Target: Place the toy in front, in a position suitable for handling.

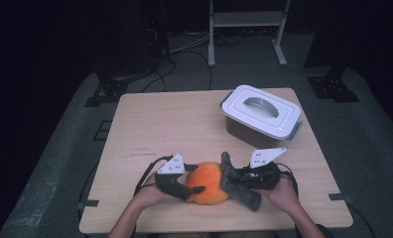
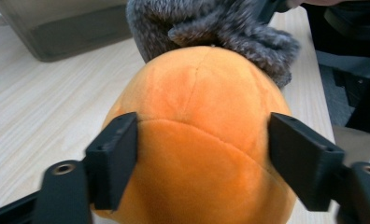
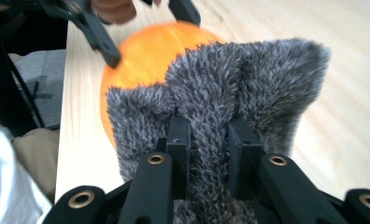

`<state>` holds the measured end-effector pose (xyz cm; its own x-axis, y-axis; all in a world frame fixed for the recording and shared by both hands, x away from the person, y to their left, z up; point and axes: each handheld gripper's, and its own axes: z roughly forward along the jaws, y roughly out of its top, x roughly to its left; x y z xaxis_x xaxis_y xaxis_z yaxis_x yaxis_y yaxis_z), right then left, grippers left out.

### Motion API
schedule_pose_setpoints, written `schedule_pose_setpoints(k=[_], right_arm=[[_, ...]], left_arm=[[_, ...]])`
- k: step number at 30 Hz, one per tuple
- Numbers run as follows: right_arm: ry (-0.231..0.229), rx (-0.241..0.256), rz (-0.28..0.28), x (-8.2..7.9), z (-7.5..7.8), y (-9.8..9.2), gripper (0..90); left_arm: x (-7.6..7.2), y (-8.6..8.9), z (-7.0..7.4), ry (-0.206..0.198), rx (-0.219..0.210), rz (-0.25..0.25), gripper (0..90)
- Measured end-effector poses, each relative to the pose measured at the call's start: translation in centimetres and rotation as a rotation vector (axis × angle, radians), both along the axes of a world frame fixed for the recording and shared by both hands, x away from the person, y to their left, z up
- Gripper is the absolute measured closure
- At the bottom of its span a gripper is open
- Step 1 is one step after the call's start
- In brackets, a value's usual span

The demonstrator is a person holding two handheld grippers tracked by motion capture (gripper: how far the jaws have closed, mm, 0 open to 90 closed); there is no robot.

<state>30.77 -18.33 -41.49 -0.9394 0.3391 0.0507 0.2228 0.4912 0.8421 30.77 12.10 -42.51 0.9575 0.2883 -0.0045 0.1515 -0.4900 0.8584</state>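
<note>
An orange plush ball (image 1: 209,182) lies near the table's front edge, with a grey furry piece (image 1: 236,186) pressed against its right side. My left gripper (image 1: 195,179) comes in from the left. In the left gripper view its jaws clasp both sides of the orange plush ball (image 2: 202,107), with the grey furry piece (image 2: 220,28) beyond it. My right gripper (image 1: 245,179) is shut on the fur. In the right gripper view its jaws pinch a fold of the grey furry piece (image 3: 248,79). I cannot tell whether the fur is joined to the ball.
A grey plastic box with a white handled lid (image 1: 261,111) stands shut at the back right of the wooden table (image 1: 160,124). The person's hands rest at the front edge. Cables and a metal frame lie on the dark floor behind.
</note>
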Motion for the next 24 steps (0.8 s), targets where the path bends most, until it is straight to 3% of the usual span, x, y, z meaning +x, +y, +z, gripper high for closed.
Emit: schedule_pose_setpoints(k=[3, 7, 9, 13, 16, 17, 20, 23, 24], right_arm=[[-0.045, 0.047, 0.009, -0.7, 1.2, 0.6, 73.0], [-0.052, 0.018, 0.030, -1.0, 1.0, 1.4, 73.1], [-0.015, 0.032, 0.040, -0.6, 0.6, 1.1, 73.1], [0.013, 0.031, 0.018, 0.0, 0.1, 0.1, 73.1], [0.029, 0.013, 0.004, 0.3, -0.2, -0.6, 73.0], [0.030, 0.011, 0.004, 0.3, -0.2, -0.7, 73.0], [-0.001, 0.000, -0.001, -0.1, 0.6, -0.5, 73.2], [-0.042, 0.073, 0.025, -0.7, 1.8, -0.2, 73.2], [-0.052, 0.066, 0.036, -0.8, 1.9, 0.1, 73.2]], left_arm=[[-0.5, -1.0, 0.4, -0.036, 0.008, -0.003, 28.7], [-0.9, -1.6, 0.4, -0.059, 0.029, -0.023, 25.9], [-0.6, -1.2, 0.4, -0.039, 0.009, -0.024, 21.8], [-0.1, -0.5, 0.2, 0.013, -0.004, -0.009, 13.5], [0.0, -0.5, -0.1, 0.030, -0.003, -0.019, 20.7], [-0.1, -0.5, 0.0, 0.007, -0.001, -0.016, 23.4], [-0.3, -0.7, 0.4, -0.012, -0.015, 0.000, 31.5], [-0.6, -1.2, 0.8, -0.028, -0.028, -0.002, 33.2], [-0.6, -1.3, 0.8, -0.033, -0.025, -0.006, 32.6]])
